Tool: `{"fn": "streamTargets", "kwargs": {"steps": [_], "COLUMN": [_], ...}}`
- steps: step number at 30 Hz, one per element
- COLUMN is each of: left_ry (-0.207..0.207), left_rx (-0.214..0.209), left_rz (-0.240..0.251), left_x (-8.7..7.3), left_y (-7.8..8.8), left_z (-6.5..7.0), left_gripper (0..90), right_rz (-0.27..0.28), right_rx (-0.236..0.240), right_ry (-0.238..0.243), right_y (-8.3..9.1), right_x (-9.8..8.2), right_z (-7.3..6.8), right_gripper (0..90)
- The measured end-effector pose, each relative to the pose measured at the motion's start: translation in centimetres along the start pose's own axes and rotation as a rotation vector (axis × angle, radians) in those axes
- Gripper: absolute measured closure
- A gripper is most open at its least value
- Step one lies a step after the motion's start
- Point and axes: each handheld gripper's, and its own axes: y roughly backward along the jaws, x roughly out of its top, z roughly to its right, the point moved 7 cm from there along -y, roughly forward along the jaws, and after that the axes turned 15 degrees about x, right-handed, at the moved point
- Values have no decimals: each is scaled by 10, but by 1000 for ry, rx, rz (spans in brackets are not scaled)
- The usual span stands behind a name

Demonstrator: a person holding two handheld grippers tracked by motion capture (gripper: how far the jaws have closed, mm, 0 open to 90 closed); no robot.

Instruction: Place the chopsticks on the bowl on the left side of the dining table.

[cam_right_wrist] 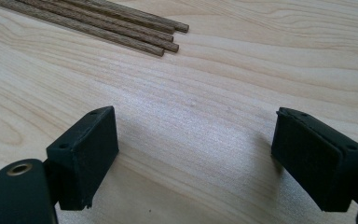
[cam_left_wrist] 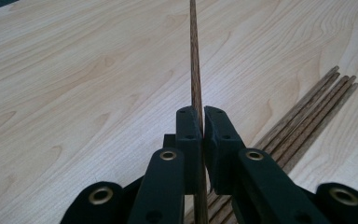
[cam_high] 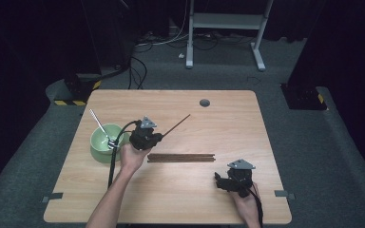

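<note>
On the desk (cam_high: 218, 199), our green bowl (cam_high: 100, 147) near the left edge holds just a spoon (cam_high: 99, 124). Four chopsticks (cam_high: 180, 157) wait mid-desk. Our left gripper (cam_left_wrist: 202, 122) pinches one chopstick (cam_left_wrist: 195, 70) aloft; our right gripper (cam_right_wrist: 196, 154) rests wide open, empty.

Wide-spread tool (cam_right_wrist: 196, 158) near wooden chopsticks (cam_right_wrist: 121, 28)

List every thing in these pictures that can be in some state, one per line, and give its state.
left gripper: shut on the chopstick
chopstick: held, lifted off the table, tip pointing away
right gripper: open, nothing between the jaws
bundle of chopsticks: lying flat side by side on the table
green bowl: upright on the table
metal utensil: leaning in the green bowl
</note>
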Motion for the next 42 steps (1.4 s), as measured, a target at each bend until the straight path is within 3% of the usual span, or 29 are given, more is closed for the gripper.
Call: {"fn": "streamTargets", "kwargs": {"steps": [4, 12, 19, 25, 42], "left_ry": [-17, 20, 7, 41, 30], "left_rx": [21, 10, 10, 9, 73], "left_rz": [-1, 12, 23, 37, 29], "left_x": [1, 2, 0, -3, -13], "left_y": [4, 16, 21, 26, 45], "left_z": [-3, -11, -13, -22, -44], "left_gripper": [845, 845, 845, 845, 845], "right_rz": [1, 2, 2, 2, 2], "right_rx": [0, 7, 8, 7, 7], "right_ry": [0, 12, 11, 11, 11], "right_y": [0, 0, 0, 0, 0], "right_x": [0, 0, 0, 0, 0], "right_z": [0, -1, -1, -1, -1], "right_gripper": [142, 167, 166, 166, 166]}}
